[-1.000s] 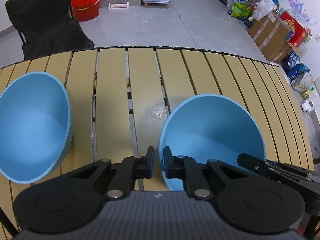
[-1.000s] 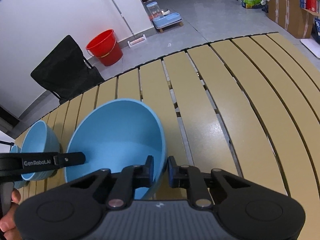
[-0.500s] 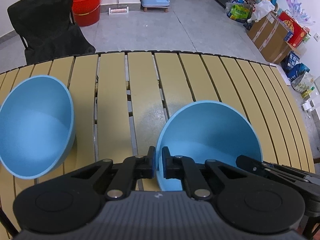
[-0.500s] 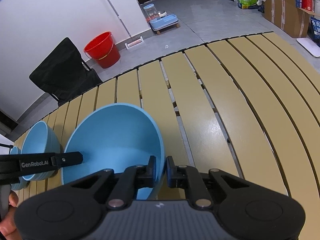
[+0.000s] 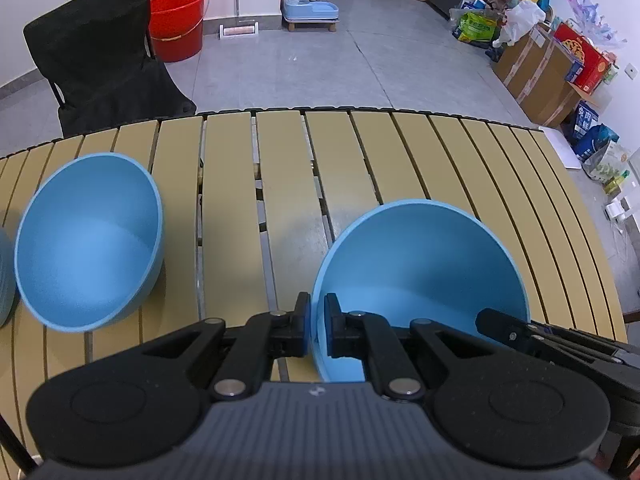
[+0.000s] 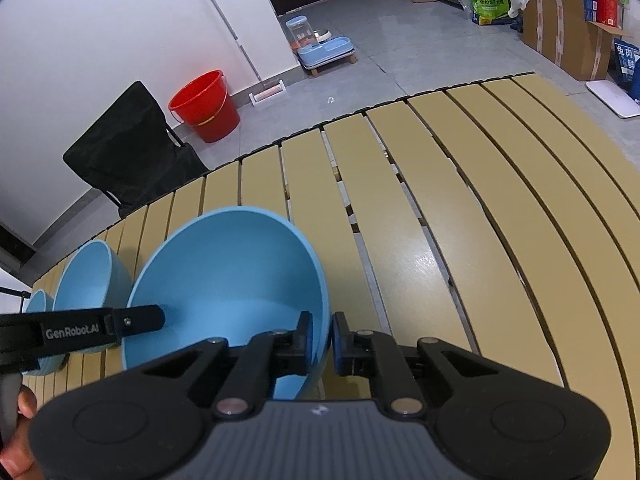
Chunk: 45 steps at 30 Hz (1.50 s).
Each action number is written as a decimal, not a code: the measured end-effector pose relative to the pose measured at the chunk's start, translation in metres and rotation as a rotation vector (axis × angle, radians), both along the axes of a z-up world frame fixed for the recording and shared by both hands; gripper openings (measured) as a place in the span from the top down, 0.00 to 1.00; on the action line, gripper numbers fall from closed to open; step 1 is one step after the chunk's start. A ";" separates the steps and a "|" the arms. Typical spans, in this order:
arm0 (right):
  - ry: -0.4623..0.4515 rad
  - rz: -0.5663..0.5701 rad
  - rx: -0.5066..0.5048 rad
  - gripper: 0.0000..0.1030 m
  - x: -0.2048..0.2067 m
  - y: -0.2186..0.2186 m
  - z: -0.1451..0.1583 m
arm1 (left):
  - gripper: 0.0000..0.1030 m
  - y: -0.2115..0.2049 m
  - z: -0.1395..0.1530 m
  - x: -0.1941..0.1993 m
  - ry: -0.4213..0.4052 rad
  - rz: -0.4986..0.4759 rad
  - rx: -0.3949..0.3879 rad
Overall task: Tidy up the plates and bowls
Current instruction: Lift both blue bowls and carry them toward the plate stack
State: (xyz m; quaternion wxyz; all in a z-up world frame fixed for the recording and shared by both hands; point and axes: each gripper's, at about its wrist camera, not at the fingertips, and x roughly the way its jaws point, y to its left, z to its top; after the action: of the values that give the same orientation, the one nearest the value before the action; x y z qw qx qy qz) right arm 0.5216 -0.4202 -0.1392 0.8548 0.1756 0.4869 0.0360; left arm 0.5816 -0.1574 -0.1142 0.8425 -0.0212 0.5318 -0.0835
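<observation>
The large blue bowl (image 5: 420, 272), over the slatted table (image 5: 360, 152) near a second bowl (image 5: 88, 240), is pinched at opposite rim edges by the closed left gripper (image 5: 318, 320) and right gripper (image 6: 322, 338); slippage from uneven lifting is judged possible.

Slatted tan table (image 5: 360, 160). Beyond its far edge, on grey tiled floor: black folding fabric chair (image 5: 96, 56), red plastic bucket (image 5: 176, 24), blue pet feeder (image 5: 308, 4). Cardboard boxes (image 5: 536, 68) line the wall.
</observation>
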 end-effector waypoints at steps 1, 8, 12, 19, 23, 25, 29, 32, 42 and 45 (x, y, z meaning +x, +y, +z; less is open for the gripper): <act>-0.002 0.000 -0.001 0.90 -0.001 0.000 0.003 | 0.93 0.000 0.002 -0.003 -0.003 -0.002 0.000; -0.025 -0.007 -0.003 0.90 -0.018 -0.002 0.019 | 0.93 -0.002 0.021 -0.027 -0.027 -0.008 0.005; -0.033 -0.009 -0.003 0.90 -0.029 -0.001 0.026 | 0.93 -0.003 0.032 -0.045 -0.041 -0.014 0.010; -0.047 -0.013 -0.007 0.90 -0.051 -0.003 0.038 | 0.92 -0.006 0.047 -0.074 -0.055 -0.022 0.016; -0.052 -0.016 -0.015 0.90 -0.064 -0.002 0.043 | 0.92 -0.008 0.051 -0.091 -0.058 -0.026 0.022; -0.054 -0.017 -0.014 0.90 -0.073 -0.004 0.044 | 0.92 -0.008 0.054 -0.099 -0.060 -0.028 0.021; -0.058 -0.023 -0.014 0.90 -0.088 -0.003 0.046 | 0.92 -0.007 0.057 -0.114 -0.064 -0.033 0.018; -0.059 -0.027 -0.020 0.90 -0.096 -0.005 0.047 | 0.92 -0.009 0.057 -0.123 -0.059 -0.035 0.010; -0.043 -0.063 -0.036 0.90 -0.123 -0.021 0.043 | 0.93 -0.026 0.049 -0.146 -0.036 -0.061 -0.017; -0.038 -0.076 -0.042 0.90 -0.131 -0.029 0.038 | 0.93 -0.032 0.044 -0.153 -0.024 -0.074 -0.029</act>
State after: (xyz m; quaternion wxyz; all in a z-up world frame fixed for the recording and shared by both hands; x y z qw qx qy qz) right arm 0.3905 -0.4495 -0.1011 0.8681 0.1752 0.4644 -0.0034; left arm 0.4289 -0.1890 -0.0702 0.8448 -0.0125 0.5208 -0.1225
